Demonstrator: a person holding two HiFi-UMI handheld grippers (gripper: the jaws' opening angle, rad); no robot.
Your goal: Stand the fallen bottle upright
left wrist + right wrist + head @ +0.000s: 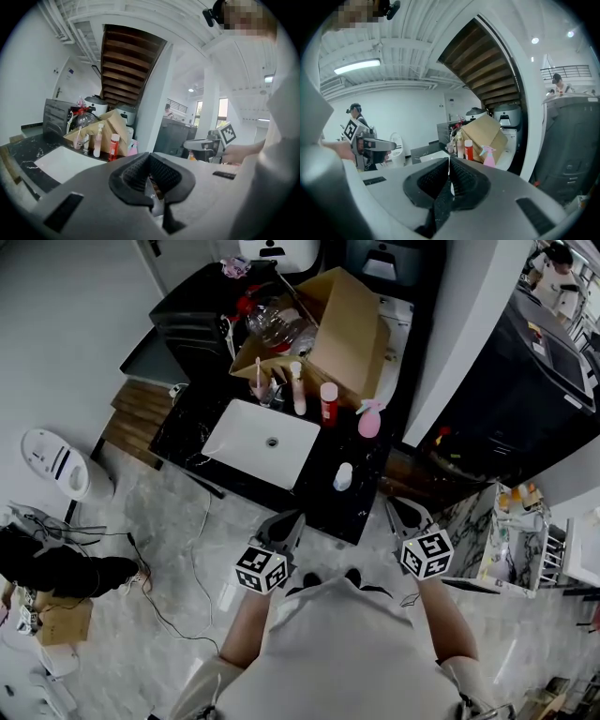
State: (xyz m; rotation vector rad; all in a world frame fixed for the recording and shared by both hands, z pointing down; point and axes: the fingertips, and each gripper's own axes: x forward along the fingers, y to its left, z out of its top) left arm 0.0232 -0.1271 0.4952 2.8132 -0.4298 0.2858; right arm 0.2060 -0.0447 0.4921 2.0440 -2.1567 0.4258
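Observation:
A small white bottle point(343, 476) appears to stand upright on the black counter point(323, 498), near its front right corner. Behind it stand a pink spray bottle point(369, 419), a red bottle with a white cap point(328, 404) and a tall pink bottle point(298, 390). My left gripper point(292, 517) and right gripper point(395, 505) hover off the counter's front edge, both shut and holding nothing. In the left gripper view the pads point(161, 169) meet at their tips, and in the right gripper view the pads point(461, 177) are pressed together.
A white sink point(262, 442) is set into the counter's left half. An open cardboard box point(342, 334) and a clear glass jar point(277, 322) stand at the back. A dark wall or cabinet point(469, 409) rises on the right. A cable point(197, 559) lies on the marble floor.

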